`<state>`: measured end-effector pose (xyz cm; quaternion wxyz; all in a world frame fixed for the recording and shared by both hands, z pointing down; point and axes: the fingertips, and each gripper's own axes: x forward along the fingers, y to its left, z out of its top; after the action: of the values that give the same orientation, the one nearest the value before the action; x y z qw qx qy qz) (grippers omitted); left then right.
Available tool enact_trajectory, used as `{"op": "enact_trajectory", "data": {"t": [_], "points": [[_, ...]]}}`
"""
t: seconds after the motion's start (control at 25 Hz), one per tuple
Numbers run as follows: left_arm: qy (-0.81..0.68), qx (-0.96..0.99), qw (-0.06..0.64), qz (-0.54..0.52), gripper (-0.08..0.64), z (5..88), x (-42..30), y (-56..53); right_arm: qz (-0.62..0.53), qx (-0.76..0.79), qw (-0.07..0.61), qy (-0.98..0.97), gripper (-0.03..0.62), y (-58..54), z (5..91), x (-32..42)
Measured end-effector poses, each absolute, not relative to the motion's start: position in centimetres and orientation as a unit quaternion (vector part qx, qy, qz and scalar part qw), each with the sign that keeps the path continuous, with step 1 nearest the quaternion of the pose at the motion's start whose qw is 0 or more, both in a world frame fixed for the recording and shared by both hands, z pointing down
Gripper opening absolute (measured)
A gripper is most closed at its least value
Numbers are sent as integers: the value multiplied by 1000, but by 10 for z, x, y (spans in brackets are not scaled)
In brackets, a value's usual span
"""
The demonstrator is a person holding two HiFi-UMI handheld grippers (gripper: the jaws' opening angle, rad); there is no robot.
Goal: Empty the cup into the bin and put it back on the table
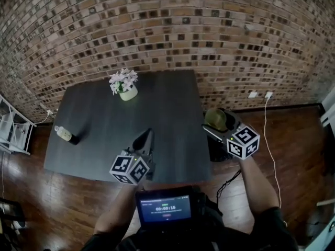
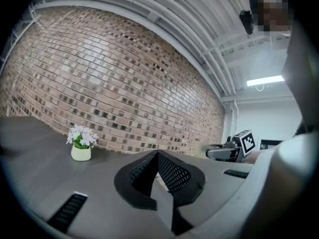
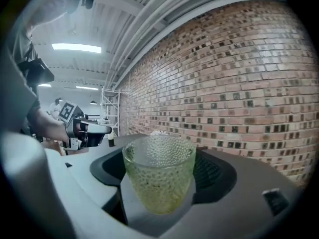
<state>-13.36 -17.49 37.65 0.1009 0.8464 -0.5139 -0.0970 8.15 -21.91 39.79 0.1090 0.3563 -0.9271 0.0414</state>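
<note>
My right gripper [image 1: 213, 126] is shut on a green dimpled glass cup [image 1: 214, 118], just past the right edge of the dark grey table [image 1: 104, 119]. In the right gripper view the cup [image 3: 159, 176] stands upright between the jaws, and I see nothing inside it. A dark shape [image 1: 216, 149] on the floor beneath that hand may be the bin; most of it is hidden. My left gripper [image 1: 145, 138] hovers shut and empty over the table's front part, its jaws [image 2: 157, 164] pointing level toward the brick wall.
A small white pot of flowers [image 1: 125, 88] stands at the back of the table, and a small bottle [image 1: 66, 135] lies near its left edge. A white cable [image 1: 269, 135] runs over the wooden floor at right. A white shelf [image 1: 11, 130] stands at the left.
</note>
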Motion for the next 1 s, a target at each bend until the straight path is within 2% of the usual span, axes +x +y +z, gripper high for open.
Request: {"op": "enact_trajectory", "data": {"t": [0.72, 1.0], "points": [[-505, 854, 104, -67, 0, 384, -8, -234, 66, 450, 111, -884, 391, -272, 419, 260], [-488, 863, 114, -57, 0, 393, 20, -251, 77, 480, 123, -865, 391, -279, 430, 300]]}}
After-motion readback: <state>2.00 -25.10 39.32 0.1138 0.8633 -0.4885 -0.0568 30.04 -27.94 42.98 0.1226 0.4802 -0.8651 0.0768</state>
